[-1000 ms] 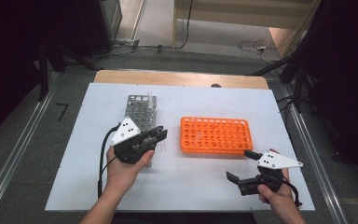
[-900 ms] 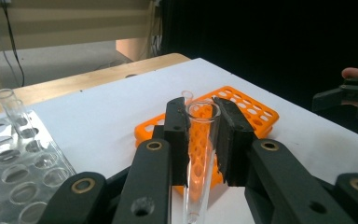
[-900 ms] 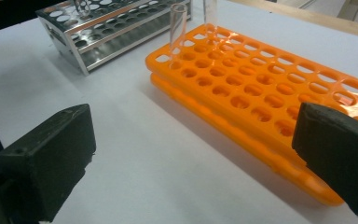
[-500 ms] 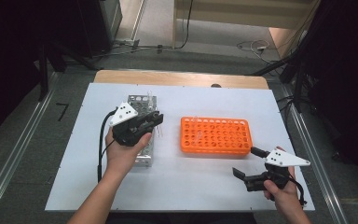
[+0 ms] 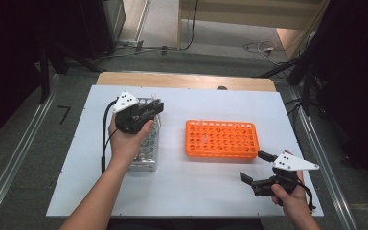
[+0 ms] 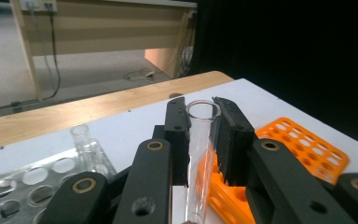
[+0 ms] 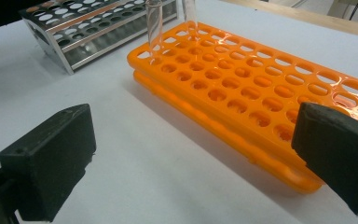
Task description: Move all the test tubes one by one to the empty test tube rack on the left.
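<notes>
Here the left gripper (image 6: 200, 140) clamps a clear glass test tube (image 6: 199, 154) just below its rim, above the metal rack (image 5: 146, 143). Light, smooth and brittle, it likely needs gentle pressure. The right gripper (image 5: 258, 170), jaws wide, waits beside the orange rack (image 5: 223, 139).

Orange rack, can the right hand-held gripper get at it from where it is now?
Probably yes: the right hand-held gripper is open, and bare table lies between it and the orange rack.
</notes>
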Demonstrator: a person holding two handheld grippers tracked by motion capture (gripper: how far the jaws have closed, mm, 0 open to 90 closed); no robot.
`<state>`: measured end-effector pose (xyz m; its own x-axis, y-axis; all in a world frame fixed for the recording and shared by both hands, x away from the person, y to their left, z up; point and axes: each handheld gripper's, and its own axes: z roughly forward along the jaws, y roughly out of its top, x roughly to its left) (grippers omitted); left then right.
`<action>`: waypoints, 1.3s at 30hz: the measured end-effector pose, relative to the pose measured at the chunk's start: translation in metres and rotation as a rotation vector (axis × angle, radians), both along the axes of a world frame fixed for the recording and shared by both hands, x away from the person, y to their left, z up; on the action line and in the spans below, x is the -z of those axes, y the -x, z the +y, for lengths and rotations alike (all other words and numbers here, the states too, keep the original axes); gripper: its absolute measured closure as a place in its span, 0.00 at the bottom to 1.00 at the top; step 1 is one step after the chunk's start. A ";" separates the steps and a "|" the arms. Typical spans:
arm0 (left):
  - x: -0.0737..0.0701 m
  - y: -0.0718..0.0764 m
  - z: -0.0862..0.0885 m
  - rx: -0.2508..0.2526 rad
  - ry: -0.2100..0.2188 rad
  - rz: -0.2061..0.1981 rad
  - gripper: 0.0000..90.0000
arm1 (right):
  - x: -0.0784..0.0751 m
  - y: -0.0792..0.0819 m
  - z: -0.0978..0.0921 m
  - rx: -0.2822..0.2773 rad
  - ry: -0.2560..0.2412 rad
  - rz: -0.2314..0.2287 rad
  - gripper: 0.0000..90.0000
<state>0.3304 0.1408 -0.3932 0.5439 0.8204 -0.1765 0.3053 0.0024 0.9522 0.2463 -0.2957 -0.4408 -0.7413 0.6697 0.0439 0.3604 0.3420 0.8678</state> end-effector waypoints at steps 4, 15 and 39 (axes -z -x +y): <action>0.003 -0.010 0.004 -0.031 0.019 -0.006 0.84 | 0.000 0.000 0.000 -0.001 -0.002 0.000 0.00; 0.009 -0.027 0.009 -0.126 -0.015 -0.045 0.84 | 0.001 -0.001 -0.002 0.002 0.002 0.001 0.00; 0.027 -0.047 0.001 -0.164 -0.130 -0.006 0.84 | 0.002 -0.001 -0.002 -0.001 0.005 0.002 0.00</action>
